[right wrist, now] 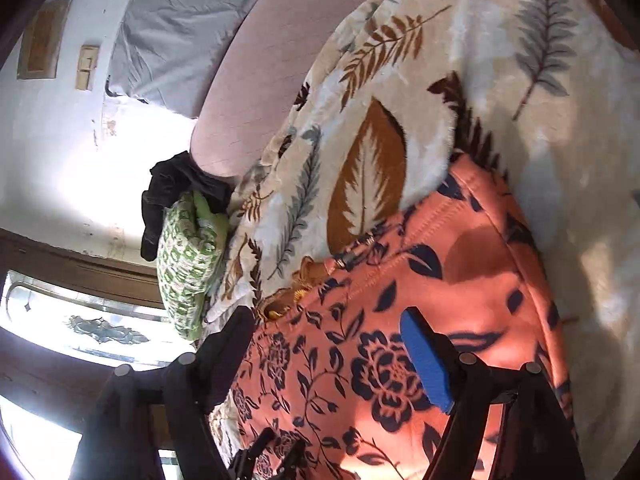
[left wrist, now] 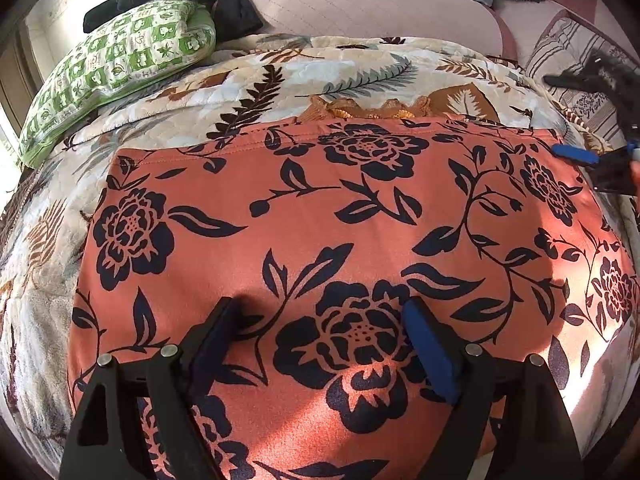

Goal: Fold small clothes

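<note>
A: While the orange floral garment [left wrist: 320, 216] is lying flat on the leaf-print blanket [left wrist: 248, 92] on the bed, what are the tongs doing?

B: The left tongs [left wrist: 320, 320] are hanging apart just over its near part, gripping nothing. The right tongs [right wrist: 328, 328] are also standing apart, empty, over the cloth near its far hemmed corner.

A: So how should the next fold go?

B: I'd say both should be pinching one edge at matching points, lifting evenly, keeping the hem straight, and minding the brown trim [left wrist: 360, 110] bunching at the far edge.
</note>
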`<state>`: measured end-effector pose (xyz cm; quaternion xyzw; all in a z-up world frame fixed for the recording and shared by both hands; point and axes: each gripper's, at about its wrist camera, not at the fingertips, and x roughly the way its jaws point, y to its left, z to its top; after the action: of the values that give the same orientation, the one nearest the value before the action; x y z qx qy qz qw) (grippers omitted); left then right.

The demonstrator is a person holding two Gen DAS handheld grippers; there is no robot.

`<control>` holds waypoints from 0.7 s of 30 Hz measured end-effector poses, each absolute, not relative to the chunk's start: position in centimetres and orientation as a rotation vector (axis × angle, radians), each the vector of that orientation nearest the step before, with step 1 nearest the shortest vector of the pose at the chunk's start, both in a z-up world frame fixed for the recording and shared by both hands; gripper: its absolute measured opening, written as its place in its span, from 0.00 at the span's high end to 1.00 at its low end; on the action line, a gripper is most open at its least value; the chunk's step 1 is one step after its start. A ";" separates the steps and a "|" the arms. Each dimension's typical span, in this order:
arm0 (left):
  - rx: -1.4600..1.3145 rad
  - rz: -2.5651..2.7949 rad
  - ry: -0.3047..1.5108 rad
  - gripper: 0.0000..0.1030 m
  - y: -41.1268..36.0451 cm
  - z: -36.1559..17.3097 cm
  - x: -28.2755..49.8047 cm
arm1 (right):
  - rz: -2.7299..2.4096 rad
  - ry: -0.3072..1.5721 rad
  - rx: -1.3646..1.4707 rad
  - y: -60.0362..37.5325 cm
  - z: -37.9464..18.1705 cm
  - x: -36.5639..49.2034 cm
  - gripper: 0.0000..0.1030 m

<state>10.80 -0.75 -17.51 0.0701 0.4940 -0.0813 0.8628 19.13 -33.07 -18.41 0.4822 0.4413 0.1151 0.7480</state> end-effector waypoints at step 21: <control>0.125 -0.163 1.094 0.17 -0.6 -17.2 11.2 | 0.084 0.891 1.261 -35.3 -22.4 -2.8 0.22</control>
<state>11.22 -0.61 -17.18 0.0592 0.5192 -0.0773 0.8491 -2.76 -35.32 -22.35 0.5694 0.4025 0.0379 0.7158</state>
